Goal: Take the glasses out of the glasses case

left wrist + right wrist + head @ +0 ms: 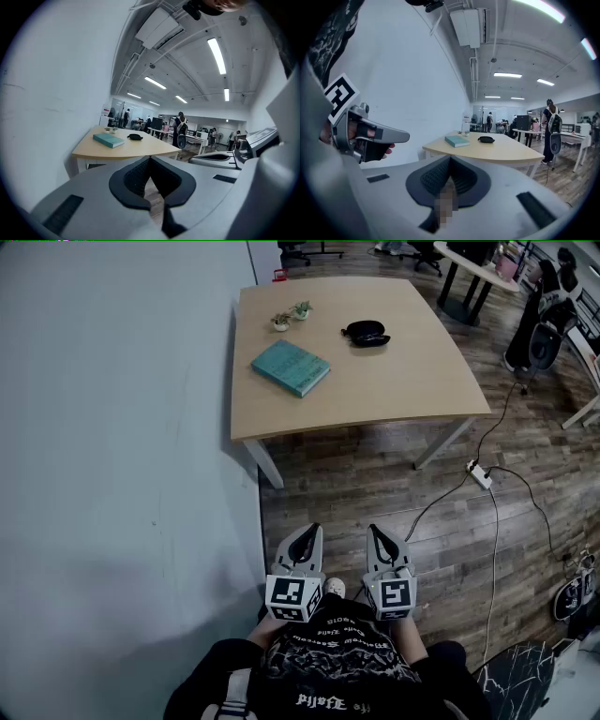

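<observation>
A black glasses case point(366, 333) lies closed on the far part of a light wooden table point(403, 381); it also shows small in the left gripper view as the case point(135, 137) and in the right gripper view as the case point(486, 139). Both grippers are held close to my body, well short of the table. The left gripper point(306, 533) is shut with nothing in it, its jaws meeting at the tips point(150, 158). The right gripper point(379, 533) is shut and empty too, jaw tips point(450, 158) touching.
A teal book point(291, 367) lies on the table left of the case, with two small potted plants point(290, 315) behind it. A white wall point(112, 427) runs along the left. A power strip and cables point(480, 474) lie on the wood floor to the right. Office chairs stand beyond.
</observation>
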